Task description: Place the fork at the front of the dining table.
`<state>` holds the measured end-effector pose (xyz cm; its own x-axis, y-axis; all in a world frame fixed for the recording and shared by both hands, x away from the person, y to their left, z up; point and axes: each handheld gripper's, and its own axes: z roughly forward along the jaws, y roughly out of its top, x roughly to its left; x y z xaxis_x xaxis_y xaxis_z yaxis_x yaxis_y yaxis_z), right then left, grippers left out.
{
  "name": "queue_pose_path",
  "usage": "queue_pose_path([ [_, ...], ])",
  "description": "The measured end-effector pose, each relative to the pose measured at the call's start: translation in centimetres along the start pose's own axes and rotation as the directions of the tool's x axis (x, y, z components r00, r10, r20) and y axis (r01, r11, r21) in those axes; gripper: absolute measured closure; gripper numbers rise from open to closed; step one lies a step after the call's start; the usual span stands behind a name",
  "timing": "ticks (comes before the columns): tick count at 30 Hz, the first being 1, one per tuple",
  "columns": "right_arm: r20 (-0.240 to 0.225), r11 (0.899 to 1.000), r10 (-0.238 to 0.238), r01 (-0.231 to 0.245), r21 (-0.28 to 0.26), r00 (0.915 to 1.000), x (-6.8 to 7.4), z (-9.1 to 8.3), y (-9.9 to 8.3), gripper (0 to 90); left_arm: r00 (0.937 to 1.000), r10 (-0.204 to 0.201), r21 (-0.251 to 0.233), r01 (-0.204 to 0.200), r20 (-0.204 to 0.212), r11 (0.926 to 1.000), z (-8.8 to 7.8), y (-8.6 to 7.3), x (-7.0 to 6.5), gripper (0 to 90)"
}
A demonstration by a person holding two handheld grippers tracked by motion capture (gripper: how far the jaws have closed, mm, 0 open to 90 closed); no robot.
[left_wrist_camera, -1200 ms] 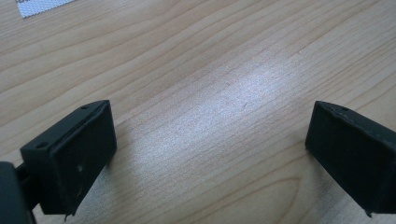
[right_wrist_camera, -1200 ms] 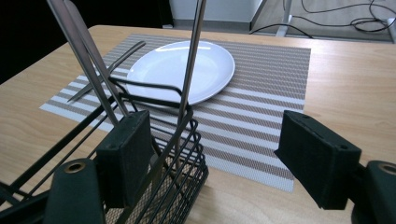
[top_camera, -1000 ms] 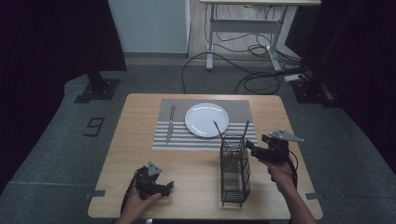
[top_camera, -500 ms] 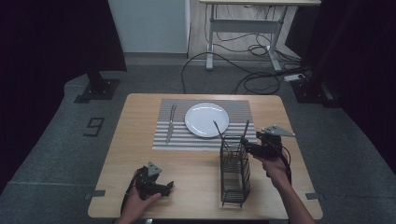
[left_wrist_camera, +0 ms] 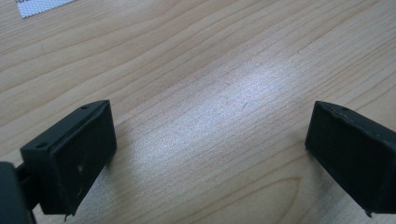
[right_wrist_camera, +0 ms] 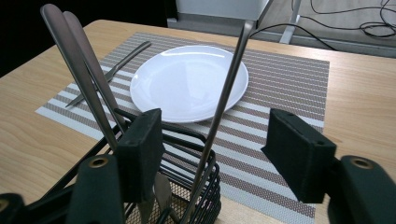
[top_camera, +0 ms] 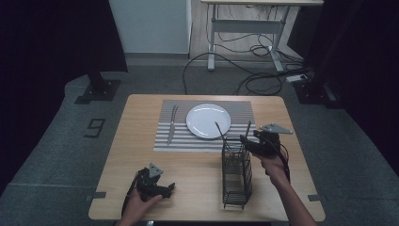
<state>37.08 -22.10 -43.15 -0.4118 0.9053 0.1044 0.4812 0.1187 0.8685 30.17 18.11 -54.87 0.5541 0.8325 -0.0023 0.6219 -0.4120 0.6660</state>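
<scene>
A black wire cutlery caddy stands on the wooden table with several metal utensils upright in it. My right gripper is at the caddy's top far corner. In the right gripper view its jaws have just been closing around a thin leaning utensil handle; gaps still show on both sides, so the gripper is open. Two broader handles rise left of it. My left gripper rests near the front edge, its jaws wide open over bare wood.
A white plate sits on a striped placemat, and a fork lies on the mat to the plate's left. Cables and a desk frame are on the floor beyond the table.
My right gripper has moved left, up to the caddy, so the leaning handle now stands between its jaws. The left gripper has stayed put.
</scene>
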Motion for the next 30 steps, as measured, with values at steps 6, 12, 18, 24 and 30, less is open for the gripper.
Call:
queue_pose_path([
  [6,-0.018,1.0,-0.015,0.015,0.013,0.9997,0.07,0.5,0.02,43.5,1.0,0.0,0.0,0.0,0.001,1.0,0.0,0.0,0.01,1.8],
  [12,-0.044,1.0,-0.021,0.021,0.016,0.9988,0.04,0.9,0.03,48.6,1.0,0.001,0.001,-0.001,0.0,1.0,0.0,0.0,0.01,1.8],
  [18,-0.068,0.999,-0.039,0.04,0.012,0.9969,0.21,0.84,0.03,58.0,1.0,0.0,0.0,0.0,0.0,1.0,0.0,0.0,0.0,1.8],
  [24,-0.069,0.999,-0.035,0.035,-0.001,0.997,-0.04,0.42,-0.13,70.3,1.0,0.0,0.0,0.0,0.0,1.0,0.0,0.0,0.0,1.8],
  [30,-0.057,0.999,-0.044,0.043,-0.019,0.9974,-0.05,0.03,-0.3,80.8,1.0,0.0,0.0,0.0,0.0,1.0,0.0,0.0,0.0,1.8],
])
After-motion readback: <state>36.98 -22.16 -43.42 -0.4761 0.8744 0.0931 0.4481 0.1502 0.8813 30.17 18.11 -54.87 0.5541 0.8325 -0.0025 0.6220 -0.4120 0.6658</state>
